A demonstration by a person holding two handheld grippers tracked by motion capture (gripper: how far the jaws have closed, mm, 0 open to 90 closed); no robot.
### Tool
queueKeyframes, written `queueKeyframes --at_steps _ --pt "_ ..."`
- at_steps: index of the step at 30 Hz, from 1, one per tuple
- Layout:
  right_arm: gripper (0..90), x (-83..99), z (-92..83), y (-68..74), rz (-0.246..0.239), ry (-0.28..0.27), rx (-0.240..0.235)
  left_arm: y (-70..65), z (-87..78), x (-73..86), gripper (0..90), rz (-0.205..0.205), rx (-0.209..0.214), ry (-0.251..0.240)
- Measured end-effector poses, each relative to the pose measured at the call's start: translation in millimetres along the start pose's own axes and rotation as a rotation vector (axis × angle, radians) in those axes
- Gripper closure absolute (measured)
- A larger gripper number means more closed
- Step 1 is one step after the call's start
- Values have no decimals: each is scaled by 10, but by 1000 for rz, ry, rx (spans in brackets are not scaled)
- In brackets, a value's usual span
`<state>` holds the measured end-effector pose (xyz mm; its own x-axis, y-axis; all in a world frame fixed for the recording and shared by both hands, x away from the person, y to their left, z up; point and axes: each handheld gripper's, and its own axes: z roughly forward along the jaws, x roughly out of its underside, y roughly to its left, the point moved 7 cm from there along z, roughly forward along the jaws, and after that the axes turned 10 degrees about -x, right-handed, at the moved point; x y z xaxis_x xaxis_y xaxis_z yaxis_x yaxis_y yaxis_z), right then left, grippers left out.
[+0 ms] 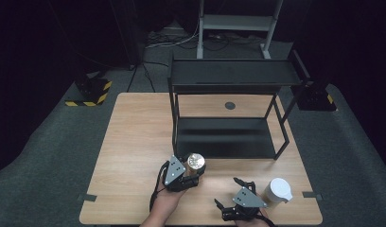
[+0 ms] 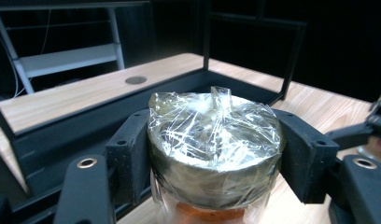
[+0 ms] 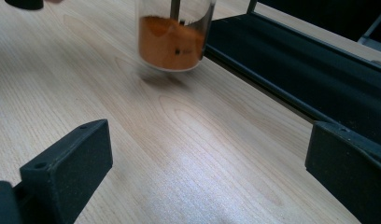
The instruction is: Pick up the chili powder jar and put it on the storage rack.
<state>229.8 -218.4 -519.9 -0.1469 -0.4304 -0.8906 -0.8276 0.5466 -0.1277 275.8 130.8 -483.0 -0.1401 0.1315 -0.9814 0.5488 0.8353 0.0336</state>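
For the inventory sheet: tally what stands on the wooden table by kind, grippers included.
Clear jar of orange powder with a film-wrapped lid: 1
White round container: 1
Black two-tier metal shelf rack: 1
Black two-jaw grippers, left gripper clamped on the jar, right gripper open: 2
Total: 5

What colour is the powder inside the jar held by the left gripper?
Orange, seen best in the right gripper view: powder in the clear jar.

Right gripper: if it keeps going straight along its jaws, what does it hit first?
Probably the jar with orange powder, held by the left gripper. The right gripper stands open over bare table, the jar ahead slightly left of centre; the black rack lies to the right. Depth is uncertain.
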Motion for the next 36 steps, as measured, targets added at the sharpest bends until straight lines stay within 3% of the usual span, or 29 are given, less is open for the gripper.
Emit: queueKeyframes --at_steps 11,22,36 --pt "0 6 -5 -6 4 -6 0 -56 -54 -256 340 4 16 -18" --pt "0 5 -3 -4 4 -5 0 37 -93 -493 340 -30 -1 -59" --pt "0 7 -6 -9 7 -8 0 148 -111 -844 340 -4 -34 -104"
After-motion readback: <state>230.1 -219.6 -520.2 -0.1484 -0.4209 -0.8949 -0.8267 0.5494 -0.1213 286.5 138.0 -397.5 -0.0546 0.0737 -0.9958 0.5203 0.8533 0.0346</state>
